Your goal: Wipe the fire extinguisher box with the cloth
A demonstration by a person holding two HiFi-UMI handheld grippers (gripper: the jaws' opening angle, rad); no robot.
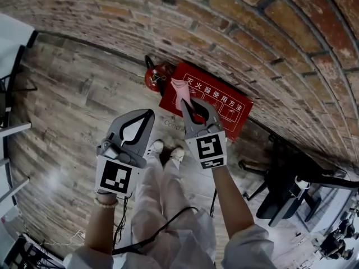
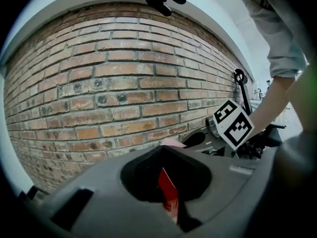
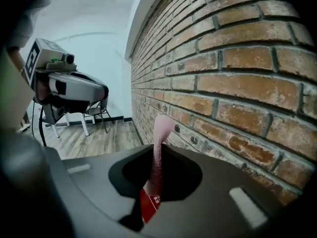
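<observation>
Red fire extinguisher box [image 1: 223,109] lying on the wooden floor [image 1: 73,111] against the brick wall [image 1: 235,21], right tongs [image 1: 189,102] clamped on a pink cloth [image 1: 180,89] over the box, left tongs [image 1: 150,112] closed, empty, beside the box.

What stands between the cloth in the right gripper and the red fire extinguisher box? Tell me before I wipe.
Nothing visible. The right gripper holds the pink cloth over one end of the box. The extinguisher stands beside the box, and the left gripper is off to the side, shut and empty.
</observation>
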